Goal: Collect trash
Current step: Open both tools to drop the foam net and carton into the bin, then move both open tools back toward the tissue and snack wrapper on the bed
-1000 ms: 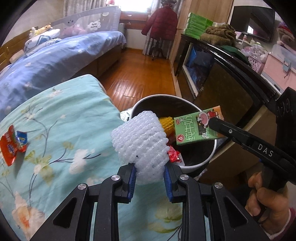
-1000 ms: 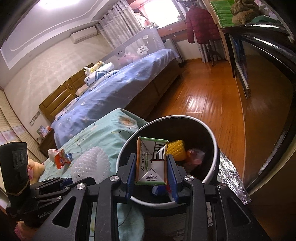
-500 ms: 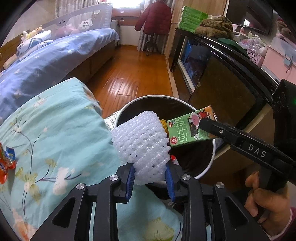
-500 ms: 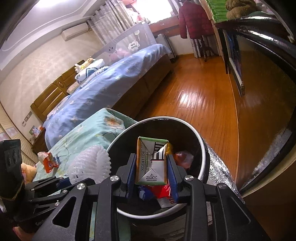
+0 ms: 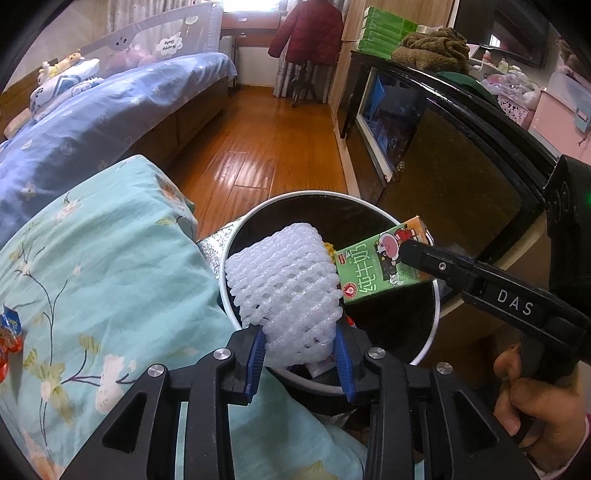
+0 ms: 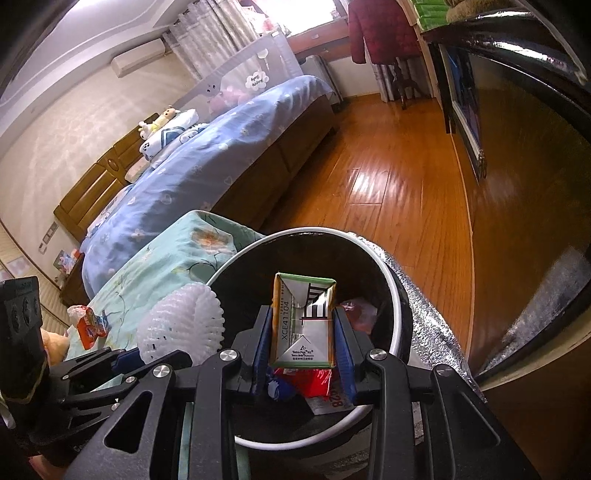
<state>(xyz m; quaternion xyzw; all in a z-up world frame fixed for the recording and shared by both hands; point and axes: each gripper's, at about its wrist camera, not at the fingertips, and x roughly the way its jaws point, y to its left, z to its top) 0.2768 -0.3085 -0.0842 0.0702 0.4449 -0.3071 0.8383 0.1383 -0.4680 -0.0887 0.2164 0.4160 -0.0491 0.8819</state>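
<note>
The left hand-held gripper [image 5: 301, 356] grips a white foam net [image 5: 284, 291]; the right hand-held gripper [image 6: 303, 347] clamps a milk carton [image 6: 303, 321]. Both hang directly over the open trash bin [image 6: 397, 314], carton pointing forward. A red wrapper [image 5: 9, 332] lies on the bed, well left.

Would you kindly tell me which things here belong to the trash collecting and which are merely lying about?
Part of the job:
- white foam net, held in the left tool
- green milk carton, held in the right tool
- trash bin
- red snack wrapper on the floral quilt

Just lying about:
- red coat
- plush toy
- green boxes
</note>
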